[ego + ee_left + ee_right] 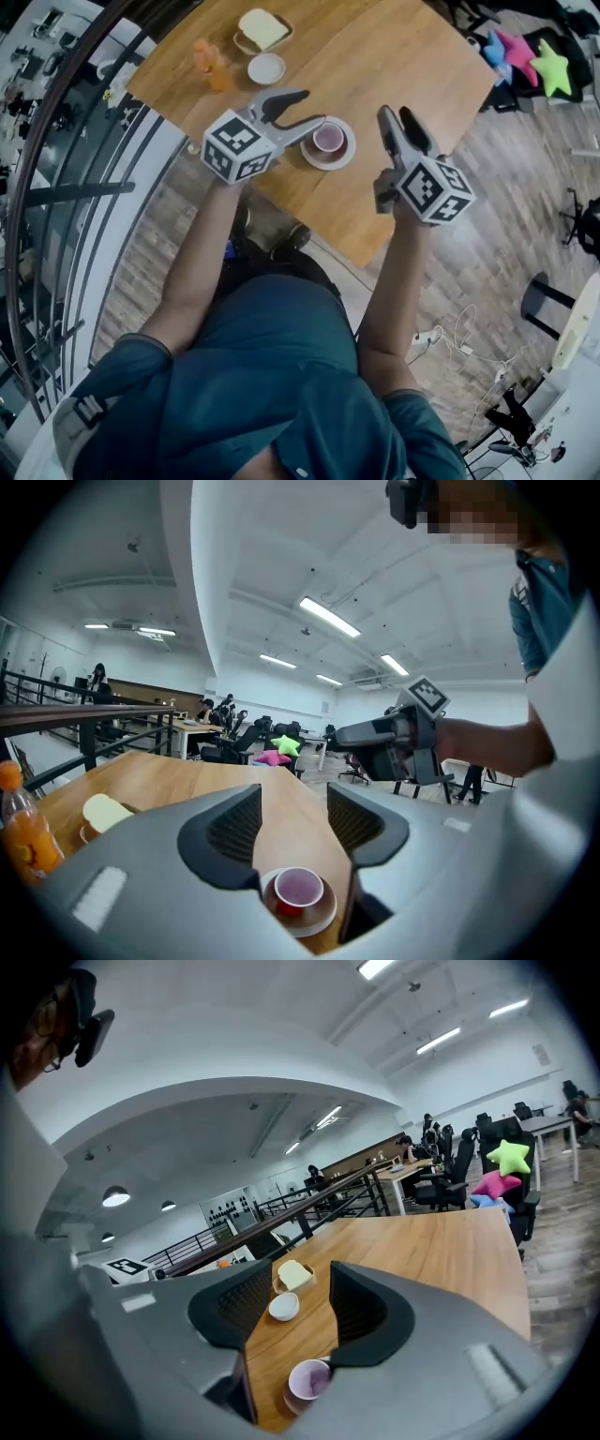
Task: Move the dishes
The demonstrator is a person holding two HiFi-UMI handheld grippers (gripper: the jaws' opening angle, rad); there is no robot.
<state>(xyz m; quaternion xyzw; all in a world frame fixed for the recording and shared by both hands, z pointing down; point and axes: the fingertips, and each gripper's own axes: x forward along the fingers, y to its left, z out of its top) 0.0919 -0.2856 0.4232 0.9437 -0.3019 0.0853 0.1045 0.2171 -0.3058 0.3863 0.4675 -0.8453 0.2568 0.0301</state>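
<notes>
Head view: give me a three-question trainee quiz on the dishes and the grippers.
1. True or false: the pink cup stands on a saucer.
2. Which lies farthest from the person? A white bowl; B bread; C pink cup.
3. Fill in: the left gripper and right gripper both have ___ jaws, holding nothing.
Key: 1 true; 2 B; 3 open.

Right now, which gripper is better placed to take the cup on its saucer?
Probably left: the left gripper, jaws open, points at the cup, close beside it; the right gripper sits farther off, aimed past it.
</notes>
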